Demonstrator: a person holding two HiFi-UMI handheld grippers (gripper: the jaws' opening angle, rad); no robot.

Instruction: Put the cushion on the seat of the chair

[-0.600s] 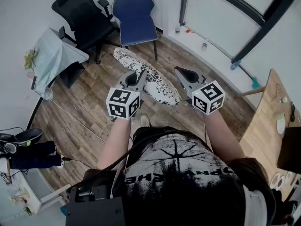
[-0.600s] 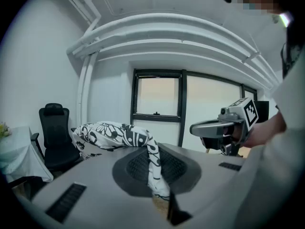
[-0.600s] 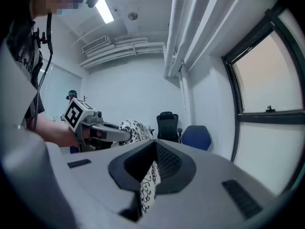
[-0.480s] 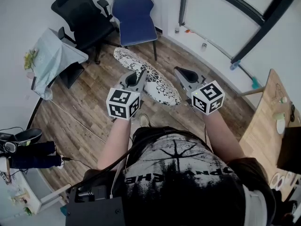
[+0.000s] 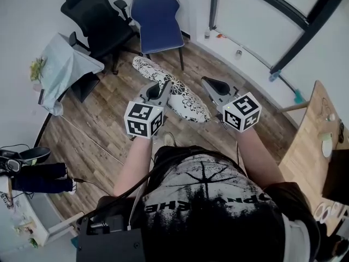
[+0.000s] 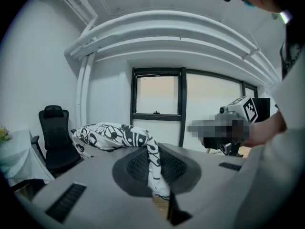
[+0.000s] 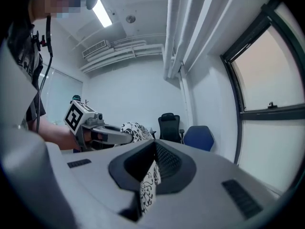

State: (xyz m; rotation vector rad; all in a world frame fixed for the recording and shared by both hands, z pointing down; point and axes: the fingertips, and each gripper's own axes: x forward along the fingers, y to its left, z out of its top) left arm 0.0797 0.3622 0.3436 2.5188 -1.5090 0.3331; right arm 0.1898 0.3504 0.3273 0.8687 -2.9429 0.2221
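Observation:
The black-and-white patterned cushion [image 5: 182, 98] hangs above the wooden floor, held between both grippers. My left gripper [image 5: 161, 87] is shut on its near left edge; in the left gripper view a fold of the cushion's fabric [image 6: 153, 168] is pinched between the jaws and the rest of the cushion bulges away to the left. My right gripper [image 5: 209, 84] is shut on the cushion's right end, with patterned fabric [image 7: 148, 187] caught between its jaws. The blue chair [image 5: 158, 15] stands beyond the cushion by the wall, its seat bare; it also shows as the blue chair [image 7: 198, 137] in the right gripper view.
A black office chair [image 5: 98, 15] stands left of the blue one. A small table under a pale cloth [image 5: 65, 64] is at the left. A wooden table edge [image 5: 305, 146] runs along the right. Cables and bags lie on the floor at the lower left.

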